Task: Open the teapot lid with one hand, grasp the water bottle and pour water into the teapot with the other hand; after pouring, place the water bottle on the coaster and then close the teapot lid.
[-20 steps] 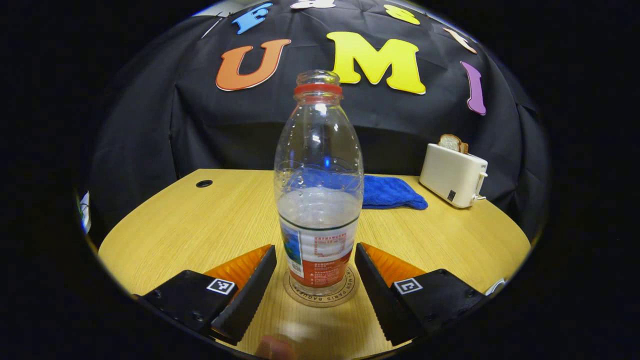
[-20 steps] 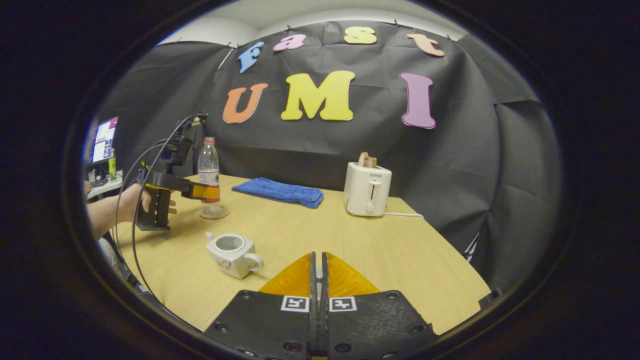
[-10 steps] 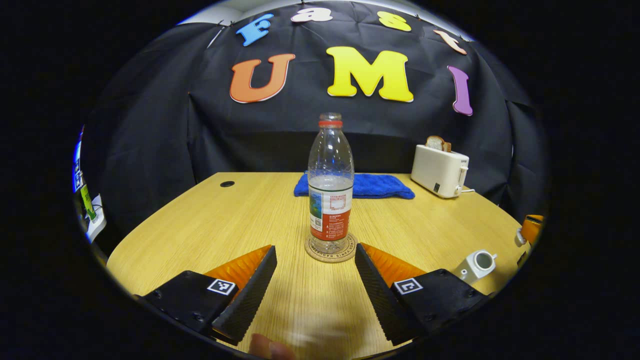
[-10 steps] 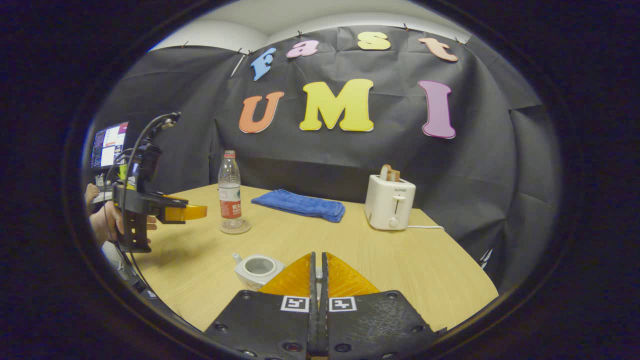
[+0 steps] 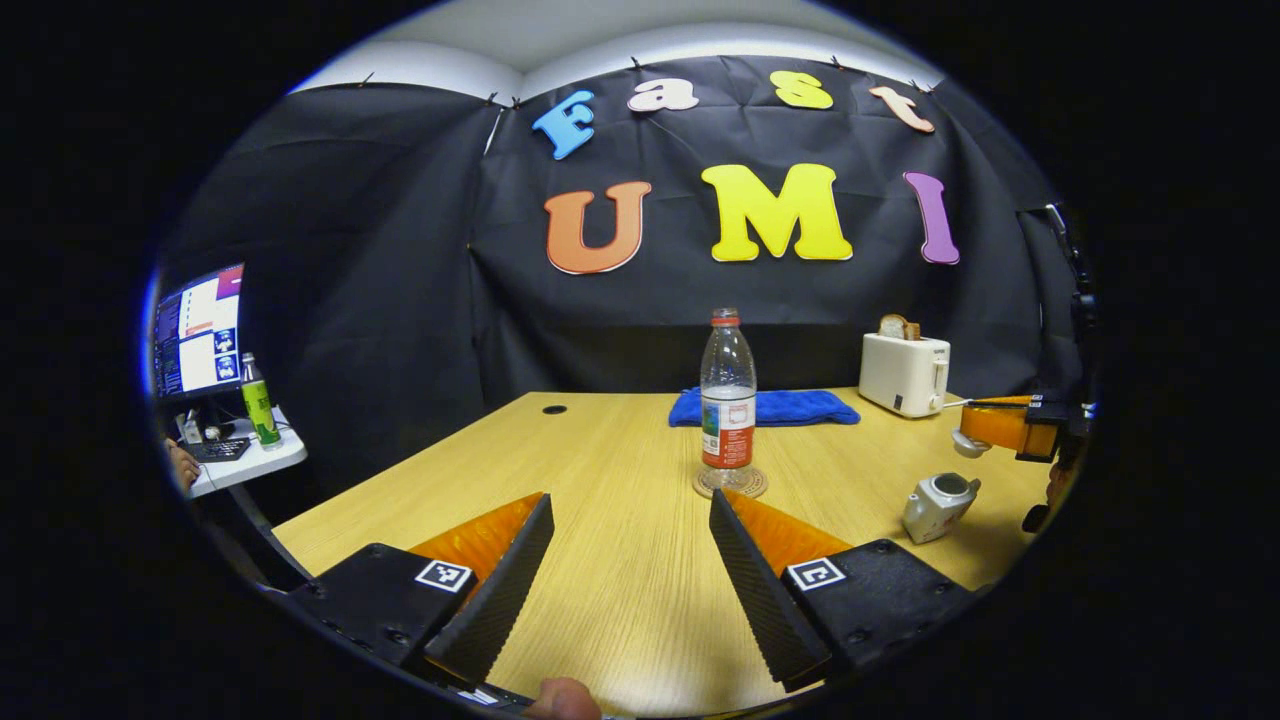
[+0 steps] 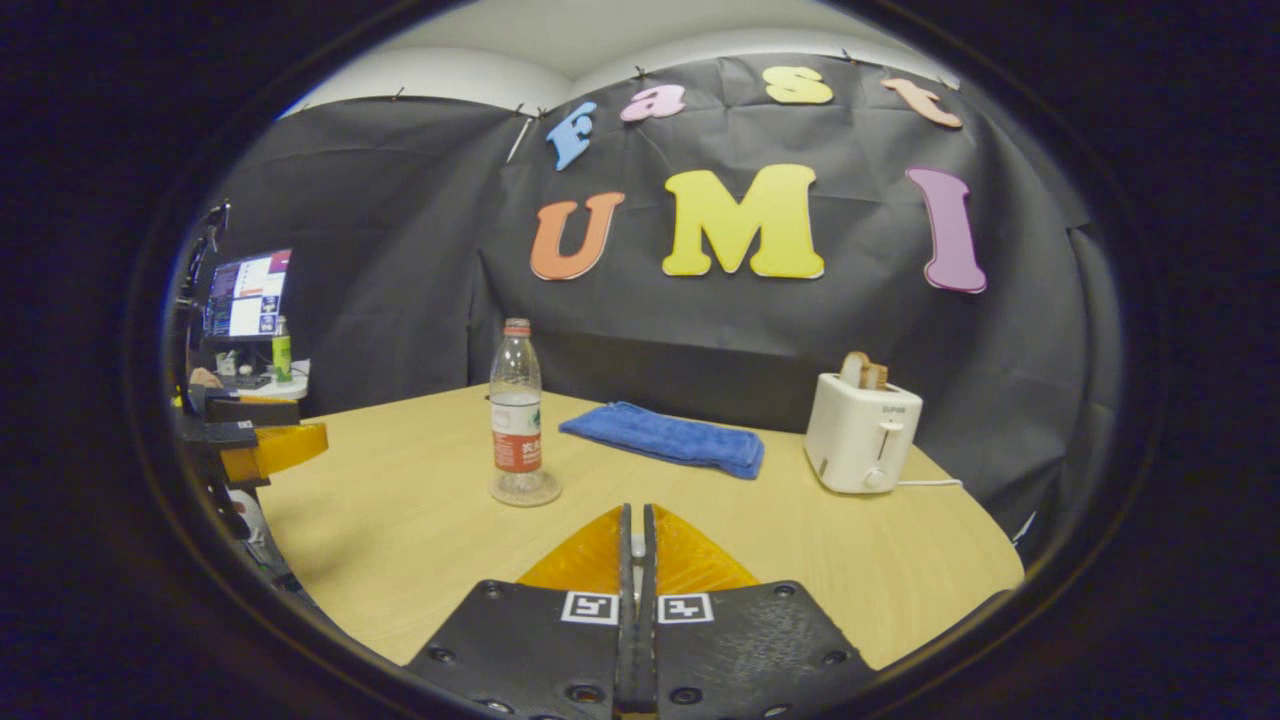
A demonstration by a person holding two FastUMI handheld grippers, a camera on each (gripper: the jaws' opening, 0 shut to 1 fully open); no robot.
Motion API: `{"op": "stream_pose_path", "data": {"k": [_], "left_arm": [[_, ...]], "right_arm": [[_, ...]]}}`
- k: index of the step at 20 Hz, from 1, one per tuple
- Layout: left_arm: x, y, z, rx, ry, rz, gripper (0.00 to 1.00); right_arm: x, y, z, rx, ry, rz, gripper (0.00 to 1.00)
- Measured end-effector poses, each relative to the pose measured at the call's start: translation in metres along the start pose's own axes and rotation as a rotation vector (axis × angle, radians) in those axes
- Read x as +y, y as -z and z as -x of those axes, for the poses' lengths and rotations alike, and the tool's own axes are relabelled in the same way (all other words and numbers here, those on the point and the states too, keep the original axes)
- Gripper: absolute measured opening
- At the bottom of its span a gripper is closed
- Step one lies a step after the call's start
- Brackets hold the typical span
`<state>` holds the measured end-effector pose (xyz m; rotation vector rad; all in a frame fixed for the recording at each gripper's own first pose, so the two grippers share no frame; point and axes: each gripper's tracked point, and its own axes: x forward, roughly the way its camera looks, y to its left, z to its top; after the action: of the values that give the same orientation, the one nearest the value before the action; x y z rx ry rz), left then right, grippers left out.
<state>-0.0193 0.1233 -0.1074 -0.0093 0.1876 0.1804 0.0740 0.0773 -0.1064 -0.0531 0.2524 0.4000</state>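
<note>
Pulling back, my left gripper [image 5: 630, 580] now sits far from the water bottle [image 5: 727, 400], and its fingers are spread wide and hold nothing. I see the bottle standing upright on the coaster [image 5: 730, 483]. The teapot [image 5: 937, 505] sits open on the table [image 5: 600, 470], off to the right of the bottle. My right gripper [image 6: 632, 560] has its fingers pressed tight together; I think I see something small and pale pinched between them, maybe the lid. If I lower it crooked, it could miss the teapot and tip it.
</note>
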Motion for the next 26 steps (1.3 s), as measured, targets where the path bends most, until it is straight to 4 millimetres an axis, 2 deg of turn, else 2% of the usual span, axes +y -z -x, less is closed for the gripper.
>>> {"op": "stream_pose_path", "data": {"k": [4, 7, 19, 23, 24, 25, 26], "left_arm": [[0.011, 0.011, 0.011, 0.012, -0.031, -0.024, 0.99], [0.010, 0.011, 0.012, 0.011, -0.037, -0.019, 0.98], [-0.010, -0.009, 0.014, -0.021, -0.007, -0.002, 0.98], [-0.023, -0.024, 0.015, -0.040, 0.016, 0.024, 0.98], [-0.031, -0.030, 0.016, -0.043, 0.034, 0.037, 0.98], [-0.038, -0.036, 0.016, -0.053, 0.042, 0.045, 0.98], [-0.043, -0.042, 0.015, -0.062, 0.047, 0.047, 0.98]], "right_arm": [[0.013, 0.018, -0.007, 0.035, -0.023, 0.004, 0.00], [0.013, 0.021, -0.003, 0.033, -0.014, 0.008, 0.00], [0.016, 0.031, -0.001, 0.015, -0.003, 0.033, 0.00], [0.013, 0.019, 0.007, -0.015, 0.028, 0.044, 0.10], [0.013, 0.011, 0.011, -0.032, 0.029, 0.036, 0.20], [0.009, 0.004, 0.016, -0.054, 0.034, 0.027, 0.24], [0.004, -0.005, 0.023, -0.074, 0.053, 0.021, 0.39]]}}
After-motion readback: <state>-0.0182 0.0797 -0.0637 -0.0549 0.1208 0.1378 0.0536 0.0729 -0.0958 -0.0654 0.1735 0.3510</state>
